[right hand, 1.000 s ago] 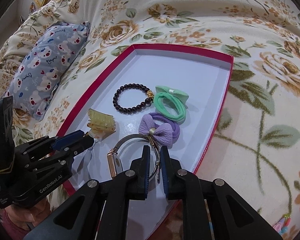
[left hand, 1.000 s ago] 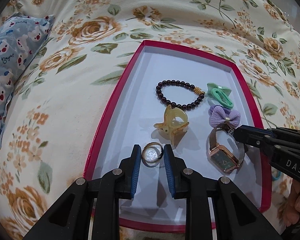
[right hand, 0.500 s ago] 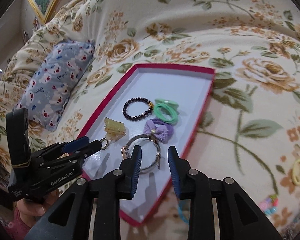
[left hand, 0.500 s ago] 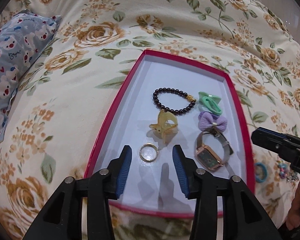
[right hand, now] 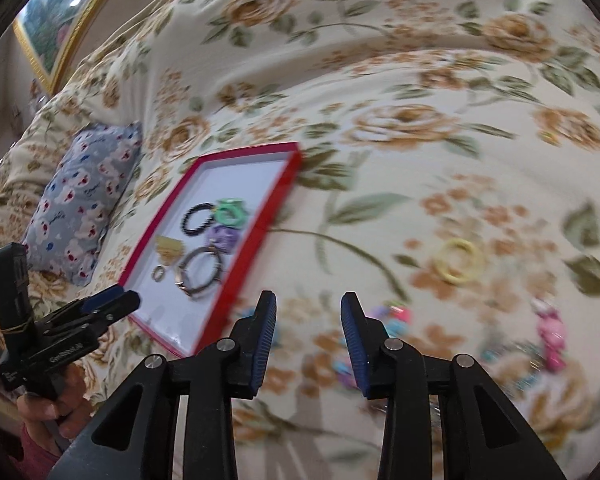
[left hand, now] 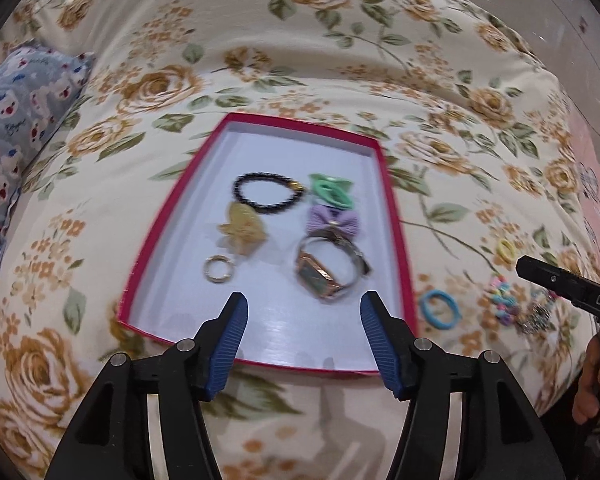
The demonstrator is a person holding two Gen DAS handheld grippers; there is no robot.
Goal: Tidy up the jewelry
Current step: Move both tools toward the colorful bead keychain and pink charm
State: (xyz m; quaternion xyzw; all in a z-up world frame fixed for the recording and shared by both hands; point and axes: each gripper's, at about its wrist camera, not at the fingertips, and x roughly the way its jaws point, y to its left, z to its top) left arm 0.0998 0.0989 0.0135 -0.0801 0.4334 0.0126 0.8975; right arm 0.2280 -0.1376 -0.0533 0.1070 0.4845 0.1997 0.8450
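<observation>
Left gripper (left hand: 302, 312) spread wide and holding nothing, hovering over the near edge of the red-rimmed tray (left hand: 392, 216); right gripper (right hand: 308, 312) likewise parted and bare, off to the tray's right above scattered hair ties (blurred). Inside the tray: ring (left hand: 218, 269) lying flat, amber hair claw (left hand: 240, 230) just beyond, bead bracelet (left hand: 268, 193), green (left hand: 332, 192) and purple (left hand: 334, 220) bow ties, watch (left hand: 326, 270) on its side with its face toward the near-left. Underneath, a rose-print bedspread (left hand: 300, 40), bear-print pillow (left hand: 16, 128) at left, framed picture (right hand: 60, 24) beyond.
</observation>
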